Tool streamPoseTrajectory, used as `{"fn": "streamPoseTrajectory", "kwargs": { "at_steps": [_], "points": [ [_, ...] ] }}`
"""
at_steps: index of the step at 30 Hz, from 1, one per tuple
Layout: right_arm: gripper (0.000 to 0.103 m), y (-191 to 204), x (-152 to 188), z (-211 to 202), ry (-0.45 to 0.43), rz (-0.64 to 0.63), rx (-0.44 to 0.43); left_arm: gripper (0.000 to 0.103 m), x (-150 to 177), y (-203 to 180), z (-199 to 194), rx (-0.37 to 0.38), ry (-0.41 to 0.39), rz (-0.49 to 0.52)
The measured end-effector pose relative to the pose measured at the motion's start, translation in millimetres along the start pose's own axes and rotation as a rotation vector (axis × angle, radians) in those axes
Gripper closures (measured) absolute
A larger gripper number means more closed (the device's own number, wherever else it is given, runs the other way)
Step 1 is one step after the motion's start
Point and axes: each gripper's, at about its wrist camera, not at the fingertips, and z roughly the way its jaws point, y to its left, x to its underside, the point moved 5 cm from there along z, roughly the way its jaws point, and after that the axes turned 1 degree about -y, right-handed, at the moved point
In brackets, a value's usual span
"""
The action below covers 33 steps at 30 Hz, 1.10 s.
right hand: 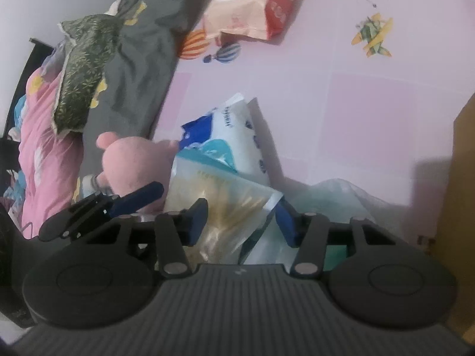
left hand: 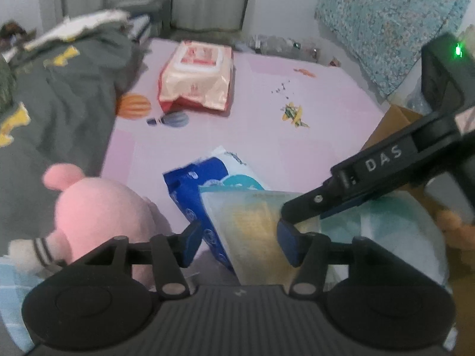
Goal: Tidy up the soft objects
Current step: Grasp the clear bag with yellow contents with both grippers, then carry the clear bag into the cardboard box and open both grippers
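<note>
A clear packet with yellow contents (left hand: 252, 231) lies on a blue-and-white tissue pack (left hand: 207, 175) on the pink bed sheet (left hand: 297, 103). My left gripper (left hand: 237, 241) is open, its jaws on either side of the packet's near end. My right gripper (right hand: 242, 224) is open around the same packet (right hand: 219, 204); it enters the left wrist view from the right, one finger (left hand: 308, 204) over the packet. A pink plush toy (left hand: 98, 207) lies left of the packs, also in the right wrist view (right hand: 133, 160). A red-and-cream wipes pack (left hand: 196, 77) lies farther back.
A grey quilt (left hand: 59, 95) is heaped on the left, with pink bedding (right hand: 38, 148) beyond it. A cardboard box (right hand: 463, 207) stands at the right. A teal patterned cushion (left hand: 386, 20) leans at the back right. A thin plastic bag (right hand: 341, 201) lies beside the packs.
</note>
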Motion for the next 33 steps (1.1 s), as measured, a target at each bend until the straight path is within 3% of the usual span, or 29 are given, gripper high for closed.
{"fn": "streamPoseTrajectory", "kwargs": {
  "at_steps": [4, 7, 13, 17, 25, 28, 33],
  "points": [
    [0.055, -8, -6, 11, 0.002, 0.052, -0.061, 0.044, -3, 7, 8, 0.084, 0.064, -0.079],
    [0.057, -11, -9, 18, -0.011, 0.076, -0.078, 0.044, -3, 7, 14, 0.095, 0.103, -0.126],
    [0.079, -10, -10, 8, -0.100, 0.110, -0.088, 0.055, -9, 5, 5, 0.061, 0.087, -0.151],
    [0.083, -1, -6, -13, -0.158, 0.106, -0.133, 0.061, -12, 4, -19, 0.061, 0.044, -0.163],
    [0.084, 29, 5, -71, -0.275, 0.072, -0.236, 0.062, -24, -24, -92, 0.043, -0.092, -0.123],
    [0.084, 34, 13, -106, -0.335, 0.061, -0.272, 0.062, -32, -48, -117, 0.045, -0.146, -0.086],
    [0.084, 16, 37, -176, -0.461, 0.058, -0.269, 0.060, -49, -114, -134, 0.109, -0.194, -0.001]
  ]
}}
